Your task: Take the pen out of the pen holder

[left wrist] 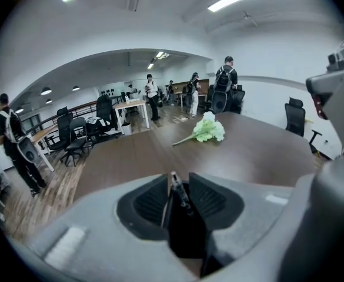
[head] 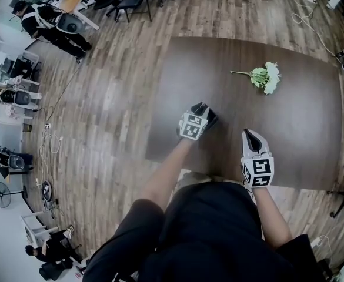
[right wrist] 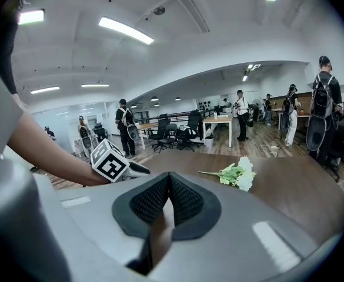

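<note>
Our left gripper [left wrist: 179, 178] is wide open, gripping nothing. The pen [left wrist: 181, 195] stands upright between its jaws, farther from our closed, empty right gripper [right wrist: 169, 181].

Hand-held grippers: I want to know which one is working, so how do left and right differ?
The left hand-held gripper has jaws apart, a slim dark thing, perhaps the pen, between them; the right hand-held gripper has jaws shut on nothing. The left reaches farther over the table; the right sits nearer its front edge. Both face the flowers.
</note>
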A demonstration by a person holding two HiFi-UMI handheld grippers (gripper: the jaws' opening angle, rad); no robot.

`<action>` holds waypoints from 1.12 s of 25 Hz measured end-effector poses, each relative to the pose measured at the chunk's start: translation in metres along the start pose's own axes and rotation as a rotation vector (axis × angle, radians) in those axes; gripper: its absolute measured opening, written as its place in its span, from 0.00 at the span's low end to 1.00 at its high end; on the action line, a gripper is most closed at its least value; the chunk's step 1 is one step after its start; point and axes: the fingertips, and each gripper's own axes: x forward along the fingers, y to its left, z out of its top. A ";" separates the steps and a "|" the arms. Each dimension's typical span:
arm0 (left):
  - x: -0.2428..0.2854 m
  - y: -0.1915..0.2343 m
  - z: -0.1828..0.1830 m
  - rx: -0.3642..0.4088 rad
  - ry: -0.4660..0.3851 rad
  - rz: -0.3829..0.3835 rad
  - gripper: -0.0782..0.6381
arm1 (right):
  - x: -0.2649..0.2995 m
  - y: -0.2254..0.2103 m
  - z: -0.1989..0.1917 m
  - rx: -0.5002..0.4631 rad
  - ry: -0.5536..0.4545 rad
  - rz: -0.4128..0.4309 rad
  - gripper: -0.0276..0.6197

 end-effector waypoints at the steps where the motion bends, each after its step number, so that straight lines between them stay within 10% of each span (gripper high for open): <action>1: 0.000 0.000 0.000 0.007 -0.001 0.000 0.27 | 0.000 0.000 0.001 0.000 0.000 0.000 0.05; 11: -0.010 -0.002 -0.003 0.042 -0.008 0.024 0.19 | -0.008 0.004 -0.003 -0.004 0.000 0.010 0.05; 28: -0.085 0.002 0.040 -0.115 -0.226 0.052 0.18 | -0.001 0.022 0.018 -0.021 -0.039 0.040 0.05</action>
